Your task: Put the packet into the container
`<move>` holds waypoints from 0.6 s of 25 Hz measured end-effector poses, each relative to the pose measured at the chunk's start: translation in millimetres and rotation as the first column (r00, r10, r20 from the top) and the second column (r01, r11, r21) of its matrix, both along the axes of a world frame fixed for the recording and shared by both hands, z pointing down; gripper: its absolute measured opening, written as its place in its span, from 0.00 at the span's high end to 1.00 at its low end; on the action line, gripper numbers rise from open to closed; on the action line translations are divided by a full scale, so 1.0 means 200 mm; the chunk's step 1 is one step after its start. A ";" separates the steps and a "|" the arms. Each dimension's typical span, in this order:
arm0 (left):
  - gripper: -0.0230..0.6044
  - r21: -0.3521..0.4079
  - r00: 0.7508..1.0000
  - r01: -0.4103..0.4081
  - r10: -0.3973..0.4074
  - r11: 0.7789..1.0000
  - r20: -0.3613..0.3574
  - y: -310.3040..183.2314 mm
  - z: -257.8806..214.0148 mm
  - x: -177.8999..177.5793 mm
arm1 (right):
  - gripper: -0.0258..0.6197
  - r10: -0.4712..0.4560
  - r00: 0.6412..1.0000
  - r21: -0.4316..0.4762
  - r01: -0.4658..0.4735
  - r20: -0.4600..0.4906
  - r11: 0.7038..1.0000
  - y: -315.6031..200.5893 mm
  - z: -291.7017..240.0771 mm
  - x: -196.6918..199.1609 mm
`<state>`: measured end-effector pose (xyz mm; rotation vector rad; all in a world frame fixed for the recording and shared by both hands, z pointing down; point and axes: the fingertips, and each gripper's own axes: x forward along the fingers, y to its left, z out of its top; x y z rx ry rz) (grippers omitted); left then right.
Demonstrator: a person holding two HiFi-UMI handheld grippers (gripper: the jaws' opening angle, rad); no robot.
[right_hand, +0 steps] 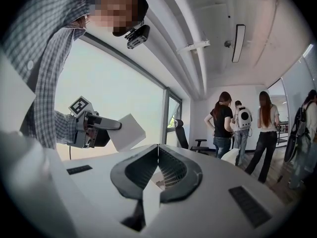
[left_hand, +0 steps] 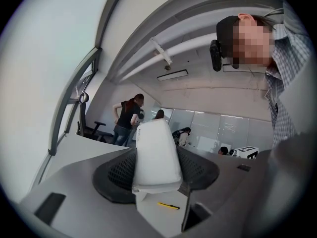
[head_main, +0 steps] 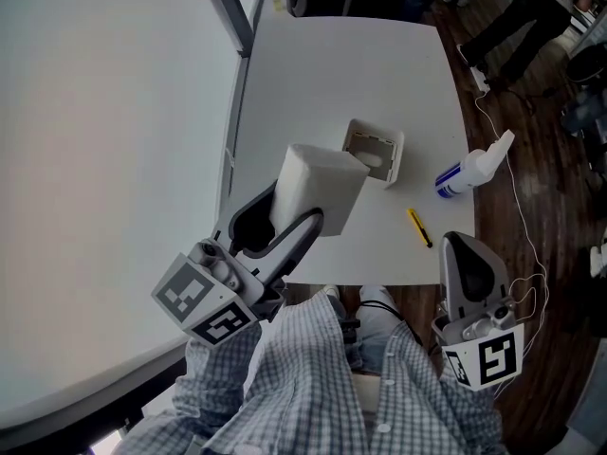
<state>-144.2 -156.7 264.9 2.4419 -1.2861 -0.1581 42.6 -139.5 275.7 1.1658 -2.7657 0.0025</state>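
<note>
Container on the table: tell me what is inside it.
Only the container's bare inner walls and pale floor show; no packet is inside. The packet, clamped in the left gripper, covers its near left corner, so that part is unseen.

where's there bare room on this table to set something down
Bare: the far half of the table, beyond the container; also a near-edge strip between the held packet and the yellow pen. Crowded: the right side, where container, spray bottle and pen sit close.
</note>
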 end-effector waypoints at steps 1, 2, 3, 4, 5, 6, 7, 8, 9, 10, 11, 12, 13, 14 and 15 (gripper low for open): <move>0.55 0.000 1.000 0.002 -0.002 1.000 0.004 0.00 0.00 0.00 | 0.94 0.001 1.000 0.002 -0.001 0.001 1.000 0.00 0.00 0.01; 0.55 0.000 1.000 0.004 -0.004 1.000 0.009 -0.01 0.00 0.00 | 0.94 0.003 1.000 0.004 -0.003 0.002 1.000 0.00 -0.01 0.01; 0.55 0.002 1.000 0.003 -0.003 1.000 0.016 -0.01 0.00 0.00 | 0.94 0.006 1.000 0.004 -0.006 0.003 1.000 0.00 -0.01 0.02; 0.55 0.004 1.000 0.002 -0.002 1.000 0.024 -0.02 -0.01 0.01 | 0.94 0.009 1.000 0.004 -0.009 0.003 1.000 0.00 -0.01 0.03; 0.55 0.007 0.999 -0.001 0.001 1.000 0.033 -0.03 -0.01 0.02 | 0.94 0.013 1.000 0.001 -0.013 0.003 1.000 -0.01 -0.01 0.04; 0.55 0.009 0.999 -0.004 0.004 1.000 0.040 -0.04 -0.02 0.03 | 0.94 0.018 1.000 -0.002 -0.018 0.004 1.000 -0.01 -0.01 0.05; 0.55 0.009 0.999 -0.007 0.006 1.000 0.045 -0.05 -0.02 0.04 | 0.94 0.022 1.000 -0.007 -0.022 0.004 1.000 -0.02 -0.01 0.06; 0.55 0.007 0.999 -0.009 0.009 1.000 0.049 -0.07 -0.02 0.05 | 0.94 0.027 1.000 -0.012 -0.027 0.006 1.000 -0.02 0.00 0.08; 0.55 0.004 0.999 -0.011 0.011 1.000 0.053 -0.08 -0.01 0.06 | 0.94 0.030 1.000 -0.017 -0.030 0.007 0.999 -0.03 0.01 0.09; 0.55 0.001 0.998 -0.012 0.012 1.000 0.057 -0.10 0.00 0.08 | 0.94 0.033 0.999 -0.022 -0.033 0.008 0.999 -0.04 0.02 0.11; 0.55 -0.001 0.998 -0.014 0.014 1.000 0.059 -0.12 0.01 0.09 | 0.94 0.035 0.999 -0.026 -0.035 0.008 0.999 -0.05 0.03 0.12; 0.55 -0.004 0.998 -0.016 0.016 1.000 0.061 -0.14 0.02 0.10 | 0.94 0.038 0.999 -0.031 -0.037 0.009 0.999 -0.05 0.04 0.14; 0.55 -0.005 0.998 -0.018 0.018 1.000 0.061 -0.15 0.03 0.12 | 0.94 0.040 0.999 -0.035 -0.040 0.010 0.999 -0.06 0.05 0.15; 0.55 -0.007 0.998 -0.020 0.020 1.000 0.061 -0.17 0.04 0.12 | 0.94 0.043 0.999 -0.039 -0.042 0.010 0.998 -0.07 0.06 0.16; 0.55 -0.008 0.998 -0.022 0.022 1.000 0.063 -0.19 0.04 0.13 | 0.94 0.045 0.999 -0.042 -0.045 0.009 0.998 -0.07 0.06 0.17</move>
